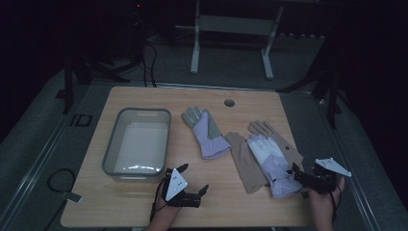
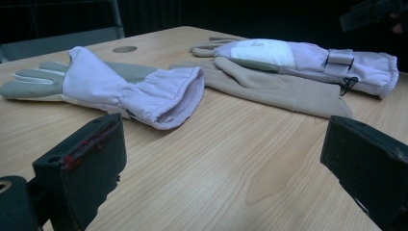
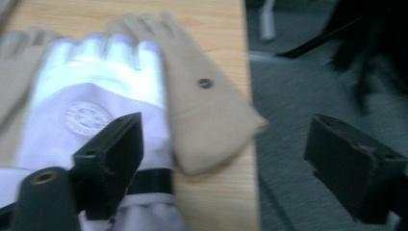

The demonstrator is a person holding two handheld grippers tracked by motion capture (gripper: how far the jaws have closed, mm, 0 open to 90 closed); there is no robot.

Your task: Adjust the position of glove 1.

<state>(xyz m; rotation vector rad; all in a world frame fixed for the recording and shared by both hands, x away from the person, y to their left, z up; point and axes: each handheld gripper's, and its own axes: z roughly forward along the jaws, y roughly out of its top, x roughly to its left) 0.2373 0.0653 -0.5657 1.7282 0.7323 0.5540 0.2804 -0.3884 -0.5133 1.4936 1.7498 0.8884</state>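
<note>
While both your grippers hang at the near edge, nothing has gone into the bin yet.
Progress: all four gloves lie on the table (image 1: 144, 207); sorting looks unstarted.
Left gripper (image 1: 195, 192): jaws spread, holding nothing, aimed at the lone lavender glove (image 2: 130, 91).
Right gripper (image 1: 302, 177): jaws spread, empty, just beside the cuff of the second lavender glove (image 3: 91, 115).
Pile: that glove lies on top of two beige gloves (image 1: 245, 161), touching both.
Bin (image 1: 137, 144): grey, empty, left of the gloves.
Obstacles: the overlap may drag a beige glove along; the pile sits near the table's right edge.
</note>
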